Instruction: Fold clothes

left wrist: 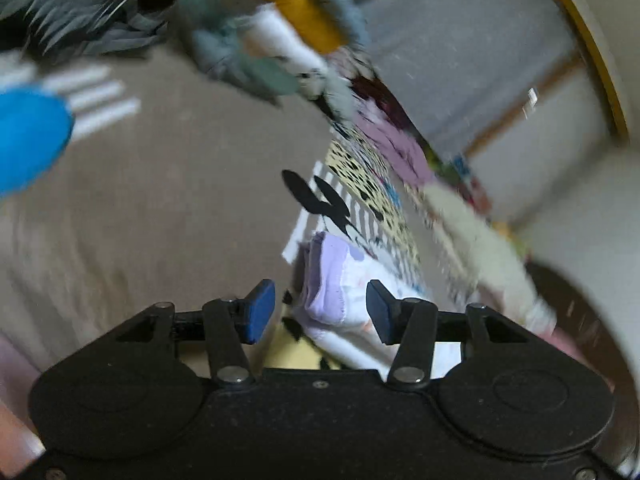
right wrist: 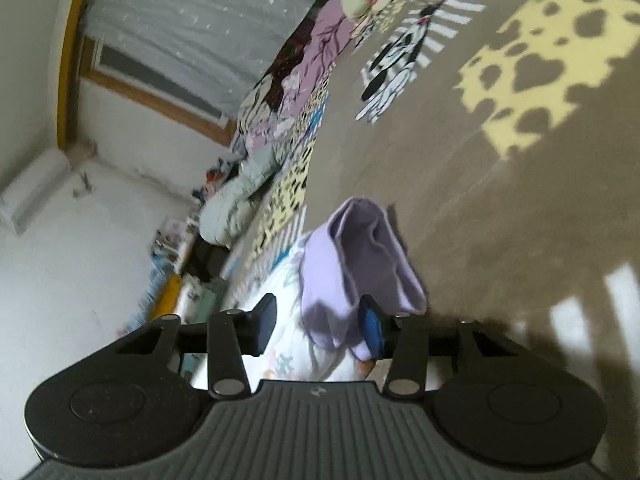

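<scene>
On my left wrist view, the left gripper (left wrist: 320,310) has its jaws standing apart with nothing clamped; the blue pads (left wrist: 260,312) sit on either side of a folded lilac-and-white garment (left wrist: 332,300) that lies just ahead of them, and I cannot tell whether either pad touches the cloth. The garment rests on a tan bedspread (left wrist: 160,208) printed with a black-and-white cartoon figure (left wrist: 324,204) and a pale yellow spotted patch (left wrist: 360,172). Farther off, a blurred heap of clothes (left wrist: 276,36) in grey-green, mustard and white lies near the top of the frame, with a dark grey piece (left wrist: 88,24) to its left and a blue patch with white stripes (left wrist: 32,132) at the left edge. On my right wrist view, the right gripper (right wrist: 320,326) also shows its jaws spread; the lilac part of the same garment (right wrist: 360,256) bunches up between them and drapes over the right pad (right wrist: 372,330), while the left pad stands clear of it, so nothing is pinched. White printed fabric of the garment lies below the lilac fold. Beyond, the bedspread (right wrist: 480,208) shows a yellow patch with heart shapes (right wrist: 540,68), and more crumpled clothes (right wrist: 240,196) line the bed's edge beside a white wall (right wrist: 80,260) and a curtained window (right wrist: 192,20).
</scene>
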### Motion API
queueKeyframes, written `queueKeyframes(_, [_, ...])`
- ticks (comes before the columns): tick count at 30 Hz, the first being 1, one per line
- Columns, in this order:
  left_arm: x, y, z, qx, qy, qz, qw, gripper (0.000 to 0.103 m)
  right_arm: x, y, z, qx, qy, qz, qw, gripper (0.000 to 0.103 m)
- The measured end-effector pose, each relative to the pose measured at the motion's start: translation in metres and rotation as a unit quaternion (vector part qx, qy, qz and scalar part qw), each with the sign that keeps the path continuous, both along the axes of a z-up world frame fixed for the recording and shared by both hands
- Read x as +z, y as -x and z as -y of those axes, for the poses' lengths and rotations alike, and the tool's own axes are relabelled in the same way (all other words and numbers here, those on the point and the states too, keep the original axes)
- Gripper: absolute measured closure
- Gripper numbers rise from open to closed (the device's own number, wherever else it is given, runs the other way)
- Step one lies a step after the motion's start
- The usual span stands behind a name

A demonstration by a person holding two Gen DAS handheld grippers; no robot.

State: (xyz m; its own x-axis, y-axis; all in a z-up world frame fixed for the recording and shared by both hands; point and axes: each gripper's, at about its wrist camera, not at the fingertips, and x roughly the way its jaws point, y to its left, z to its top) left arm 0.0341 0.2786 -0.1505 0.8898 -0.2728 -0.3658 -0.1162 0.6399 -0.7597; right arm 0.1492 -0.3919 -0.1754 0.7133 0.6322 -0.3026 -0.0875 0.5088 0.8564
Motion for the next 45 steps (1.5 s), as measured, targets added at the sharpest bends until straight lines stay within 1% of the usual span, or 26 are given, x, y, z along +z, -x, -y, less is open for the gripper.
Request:
queueKeyframes(3, [-0.001, -0.012, 0.012, 0.005, 0.013, -0.017, 0.9998, 0.056, 0.003, -0.002, -0.012, 0.011, 0.025, 0.007, 1.000, 0.081])
queueKeyframes(4, [0.001, -0.017, 0.019, 0.004, -0.007, -0.026, 0.9996, 0.070, 0.005, -0.003, -0.015, 0.014, 0.036, 0.012, 0.999, 0.084])
queueKeyframes(5, [0.005, -0.023, 0.028, 0.005, -0.041, -0.036, 0.9985, 0.084, 0.007, -0.004, -0.019, 0.017, 0.046, 0.018, 0.999, 0.088])
queueKeyframes(7, [0.014, -0.032, 0.046, 0.006, -0.114, -0.049, 0.9923, 0.089, 0.013, -0.005, -0.022, 0.016, 0.071, 0.032, 0.997, 0.091])
queueKeyframes(8, [0.021, -0.032, 0.054, 0.007, -0.149, -0.037, 0.9881, 0.091, 0.016, -0.004, -0.021, 0.010, 0.070, 0.041, 0.997, 0.092])
queueKeyframes(11, [0.046, -0.025, 0.069, 0.007, -0.214, 0.022, 0.9766, 0.091, 0.020, -0.002, -0.011, -0.006, 0.062, 0.049, 0.997, 0.094])
queueKeyframes(12, [0.048, -0.023, 0.072, 0.002, -0.227, 0.028, 0.9735, 0.091, 0.018, -0.003, -0.008, -0.006, 0.059, 0.045, 0.997, 0.094])
queueKeyframes(14, [0.039, -0.023, 0.074, -0.007, -0.249, 0.011, 0.9683, 0.091, 0.010, -0.003, -0.007, 0.002, 0.079, 0.023, 0.997, 0.094])
queueKeyframes(17, [0.020, -0.021, 0.076, -0.019, -0.276, -0.020, 0.9608, 0.091, 0.008, -0.002, -0.008, 0.011, 0.098, 0.019, 0.995, 0.094])
queueKeyframes(18, [0.016, -0.019, 0.075, -0.019, -0.272, -0.021, 0.9619, 0.090, 0.009, -0.001, -0.009, 0.011, 0.106, 0.019, 0.994, 0.091])
queueKeyframes(19, [0.011, -0.017, 0.074, -0.019, -0.268, -0.022, 0.9630, 0.088, 0.010, 0.000, -0.011, 0.011, 0.121, 0.020, 0.992, 0.084])
queueKeyframes(20, [0.010, -0.015, 0.074, -0.018, -0.265, -0.024, 0.9638, 0.085, 0.011, 0.001, -0.014, 0.010, 0.138, 0.021, 0.990, 0.073])
queueKeyframes(22, [0.014, -0.011, 0.072, -0.014, -0.262, -0.027, 0.9645, 0.081, 0.013, 0.003, -0.014, 0.001, 0.139, 0.024, 0.990, 0.071])
queueKeyframes(24, [0.024, -0.006, 0.074, -0.006, -0.279, -0.020, 0.9599, 0.081, 0.021, 0.010, -0.009, -0.021, 0.149, 0.043, 0.988, 0.071])
queueKeyframes(26, [0.037, 0.001, 0.077, 0.004, -0.301, -0.004, 0.9536, 0.081, 0.029, 0.017, -0.004, -0.045, 0.167, 0.067, 0.983, 0.071])
queueKeyframes(27, [0.042, 0.003, 0.079, 0.007, -0.306, 0.004, 0.9521, 0.080, 0.035, 0.022, -0.004, -0.060, 0.184, 0.086, 0.977, 0.071])
queueKeyframes(29, [0.050, -0.001, 0.087, -0.004, -0.313, 0.021, 0.9497, 0.080, 0.048, 0.031, -0.011, -0.070, 0.235, 0.131, 0.961, 0.071])
queueKeyframes(33, [0.058, -0.022, 0.116, -0.038, -0.327, 0.046, 0.9433, 0.080, 0.055, 0.031, -0.044, -0.012, 0.280, 0.180, 0.943, 0.071])
queueKeyframes(37, [0.051, -0.043, 0.153, -0.081, -0.348, 0.059, 0.9320, 0.080, 0.057, 0.025, -0.082, 0.046, 0.321, 0.220, 0.920, 0.071])
queueKeyframes(38, [0.046, -0.048, 0.162, -0.092, -0.353, 0.058, 0.9295, 0.078, 0.056, 0.023, -0.089, 0.056, 0.330, 0.223, 0.916, 0.071])
queueKeyframes(39, [0.040, -0.053, 0.169, -0.101, -0.357, 0.054, 0.9269, 0.076, 0.056, 0.022, -0.097, 0.063, 0.343, 0.218, 0.911, 0.068])
queueKeyframes(40, [0.030, -0.060, 0.175, -0.111, -0.370, 0.039, 0.9215, 0.070, 0.048, 0.016, -0.103, 0.079, 0.359, 0.186, 0.911, 0.065])
queueKeyframes(41, [0.015, -0.068, 0.181, -0.124, -0.391, 0.014, 0.9118, 0.068, 0.039, 0.009, -0.108, 0.096, 0.374, 0.151, 0.910, 0.065])
queueKeyframes(42, [0.003, -0.072, 0.185, -0.129, -0.411, 0.011, 0.9022, 0.067, 0.031, 0.008, -0.106, 0.105, 0.370, 0.139, 0.912, 0.066])
queueKeyframes(43, [-0.004, -0.071, 0.187, -0.124, -0.423, 0.026, 0.8970, 0.066, 0.031, 0.011, -0.106, 0.109, 0.379, 0.142, 0.908, 0.066])
queueKeyframes(45, [-0.004, -0.072, 0.185, -0.123, -0.417, 0.026, 0.9001, 0.066, 0.035, 0.018, -0.107, 0.116, 0.401, 0.150, 0.896, 0.067])
